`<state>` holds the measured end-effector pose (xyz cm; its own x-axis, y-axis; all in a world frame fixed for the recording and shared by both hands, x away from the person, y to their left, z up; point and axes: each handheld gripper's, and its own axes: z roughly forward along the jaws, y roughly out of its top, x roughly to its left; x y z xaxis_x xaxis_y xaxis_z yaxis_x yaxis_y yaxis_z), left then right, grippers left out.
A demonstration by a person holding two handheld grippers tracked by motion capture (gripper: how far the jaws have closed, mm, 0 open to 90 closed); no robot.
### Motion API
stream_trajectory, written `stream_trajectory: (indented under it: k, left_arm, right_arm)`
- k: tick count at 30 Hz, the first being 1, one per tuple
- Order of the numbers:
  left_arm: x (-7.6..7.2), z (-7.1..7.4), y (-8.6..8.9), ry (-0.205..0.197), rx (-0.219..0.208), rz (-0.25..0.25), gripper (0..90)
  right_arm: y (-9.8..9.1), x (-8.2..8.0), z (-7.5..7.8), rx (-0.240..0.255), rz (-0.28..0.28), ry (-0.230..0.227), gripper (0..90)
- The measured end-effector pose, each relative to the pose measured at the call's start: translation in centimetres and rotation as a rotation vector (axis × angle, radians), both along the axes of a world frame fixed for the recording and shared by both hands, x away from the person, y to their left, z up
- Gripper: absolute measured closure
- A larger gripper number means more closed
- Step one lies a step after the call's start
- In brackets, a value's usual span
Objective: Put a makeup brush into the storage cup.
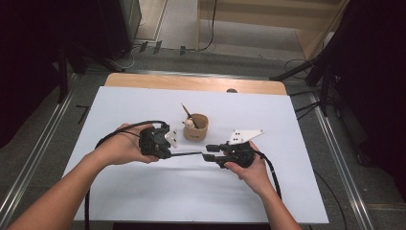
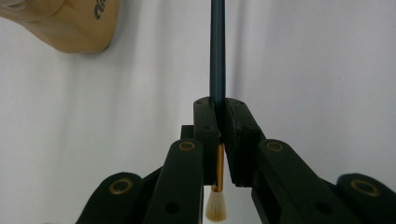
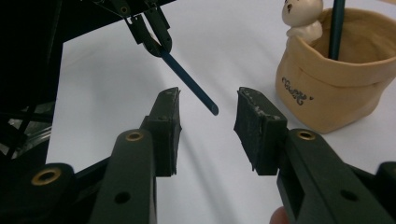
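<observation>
Left gripper [image 2: 218,121] clamping a paintbrush [image 2: 217,51] by its ferrule, right gripper [image 3: 208,116] fingers gaping around the handle tip without touching, cup [image 3: 338,79] standing on the bench [image 1: 143,191].

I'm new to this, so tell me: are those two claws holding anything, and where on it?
The left gripper clamps a blue paintbrush near its bristle end. The right gripper holds nothing; its jaws stand apart around the handle tip.

This looks like a lab or recording studio. A worktop [image 1: 143,191] with a white sheet on a wooden board stands on grey carpet, well beyond the claws. Metal rails [image 1: 36,158] run along both sides, dark tripod legs [image 1: 306,72] and curtains flank it, and cables [image 1: 210,28] trail across the floor behind.
</observation>
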<state>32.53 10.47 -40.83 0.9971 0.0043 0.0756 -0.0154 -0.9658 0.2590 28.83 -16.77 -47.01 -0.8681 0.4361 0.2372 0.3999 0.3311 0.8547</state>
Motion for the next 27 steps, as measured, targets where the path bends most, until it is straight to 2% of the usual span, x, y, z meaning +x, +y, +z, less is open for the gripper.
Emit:
stream_trajectory:
  k: [7, 13, 17, 24, 27]
  left_arm:
    - [-0.2, 0.0, -0.3, -0.011, -0.012, -0.026, 84.4]
    - [-0.5, 0.1, -0.5, -0.014, -0.016, -0.053, 84.4]
    - [-0.6, 0.1, -0.5, -0.014, -0.022, -0.053, 84.4]
    - [-0.8, 0.1, -0.5, -0.025, -0.023, -0.075, 84.4]
    - [-0.9, 0.1, -0.7, -0.022, -0.020, -0.088, 84.4]
  right_arm:
    - [0.5, 0.4, -0.1, 0.031, 0.027, 0.034, 69.0]
    - [1.4, 0.7, -0.2, 0.008, 0.058, 0.049, 68.2]
    - [2.0, 0.7, -0.5, -0.004, 0.090, 0.052, 68.6]
    - [2.4, 0.8, -0.5, -0.024, 0.112, 0.060, 69.8]
    - [2.7, 0.9, -0.4, -0.057, 0.132, 0.067, 69.7]
